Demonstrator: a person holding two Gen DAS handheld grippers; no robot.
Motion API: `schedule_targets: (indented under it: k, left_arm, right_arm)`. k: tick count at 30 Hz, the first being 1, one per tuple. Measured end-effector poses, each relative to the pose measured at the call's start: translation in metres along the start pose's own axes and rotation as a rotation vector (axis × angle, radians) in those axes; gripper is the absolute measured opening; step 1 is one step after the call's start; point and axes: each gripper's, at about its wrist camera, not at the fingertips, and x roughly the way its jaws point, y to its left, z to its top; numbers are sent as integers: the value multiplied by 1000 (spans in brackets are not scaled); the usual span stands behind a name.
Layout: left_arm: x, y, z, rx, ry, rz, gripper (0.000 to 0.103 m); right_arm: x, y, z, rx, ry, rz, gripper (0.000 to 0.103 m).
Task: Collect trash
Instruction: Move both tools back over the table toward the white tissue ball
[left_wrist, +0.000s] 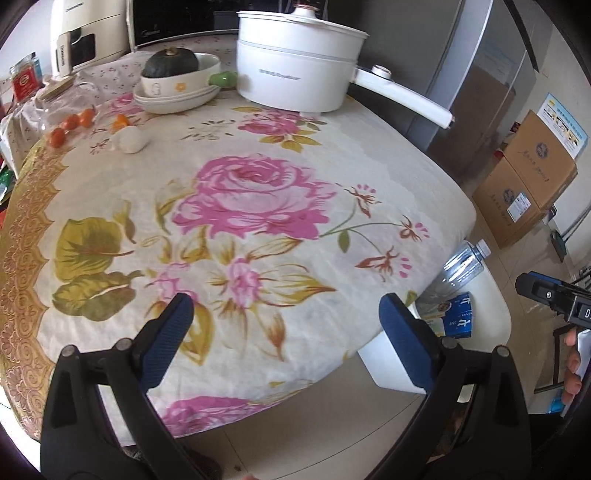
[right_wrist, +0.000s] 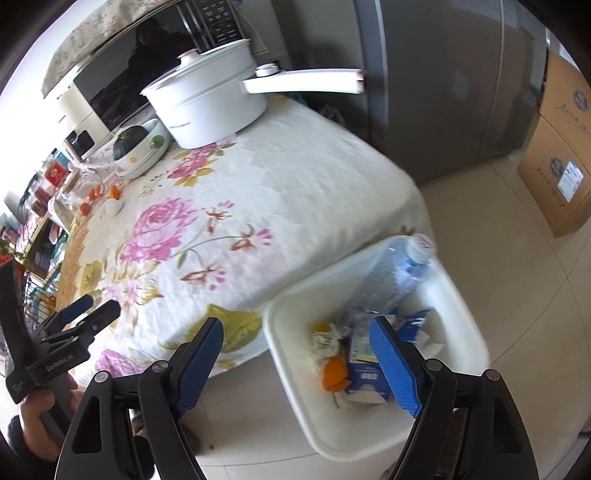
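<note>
A white trash bin (right_wrist: 291, 373) stands on the floor against the table's corner. Inside it lie a clear plastic bottle (right_wrist: 391, 280), a blue carton (right_wrist: 365, 376), orange peel (right_wrist: 334, 373) and crumpled paper (right_wrist: 325, 339). My right gripper (right_wrist: 295, 323) hangs open above the bin's left rim with nothing between its pads. My left gripper (left_wrist: 287, 301) is open and empty over the near edge of the floral tablecloth (left_wrist: 258, 206). On the cloth's far left lie a white crumpled ball (left_wrist: 129, 139) and a scrap of orange peel (left_wrist: 120, 121).
A white electric pot (left_wrist: 299, 70) with a long handle stands at the back of the table, beside a bowl holding a dark squash (left_wrist: 171, 62). Small orange fruits (left_wrist: 70, 123) sit in a clear bag at the far left. Cardboard boxes (left_wrist: 528, 177) and a grey fridge (right_wrist: 443, 92) stand on the right.
</note>
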Motion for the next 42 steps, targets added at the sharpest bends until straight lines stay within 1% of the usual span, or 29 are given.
schedule_targets:
  k: [4,8,13,18,22,24,28,33,38,42]
  left_arm:
    - [-12,40,-3,-52,-19,33,100]
    - [-24,80,-6,-103,-41,70,102]
    - [-38,126,-10,-173,-70,120,102]
    - [-50,171,-17,-254,-87,179,102]
    - [-54,199,-18,-307,-94,204,102]
    - [-53,211,-12,-321,-93,216,102]
    - [-48,235,10,-347,-104,223,102]
    - [-33,256,32,-348,-122,238,102]
    - [-12,274,47,-363,-125,232,102]
    - [2,283,56,-385,-133,213,102]
  right_arm:
    - [11,27,4,-17,-1,17,83]
    - [24,56,7,-56,-6,12,83]
    - [41,99,10,-111,-38,8,84]
    - [61,147,15,-161,-67,49,84]
    - [82,182,26,-175,-82,80,85]
    - [93,199,32,-188,-83,89,85]
    - [119,235,50,-250,-102,82,85]
    - [154,279,76,-291,-138,123,85]
    - [190,320,95,-364,-161,144,84]
    - [213,348,107,-432,-180,177,81]
